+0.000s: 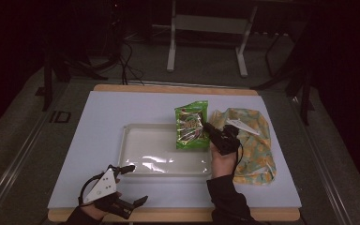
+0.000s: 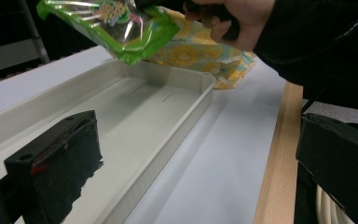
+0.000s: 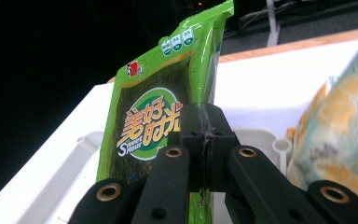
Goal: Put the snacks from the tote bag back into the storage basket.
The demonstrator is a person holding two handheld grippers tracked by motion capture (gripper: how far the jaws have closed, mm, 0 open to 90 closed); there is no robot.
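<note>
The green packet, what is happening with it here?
A person's right gripper is shut on the edge of the green snack packet and holds it over the far right end of the white tray. The left gripper rests open near the table's front edge. A yellow patterned bag lies right of the tray.

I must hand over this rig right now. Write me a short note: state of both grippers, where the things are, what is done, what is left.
Right gripper: shut on the edge of the green snack bag, held above the far right end of the white tray.
Left gripper: open, holding nothing, near the table's front edge.
Yellow patterned bag: lies on the table, right of the tray.
Done: snack bag picked up.
Left, probably: lower it into the tray and release.
</note>
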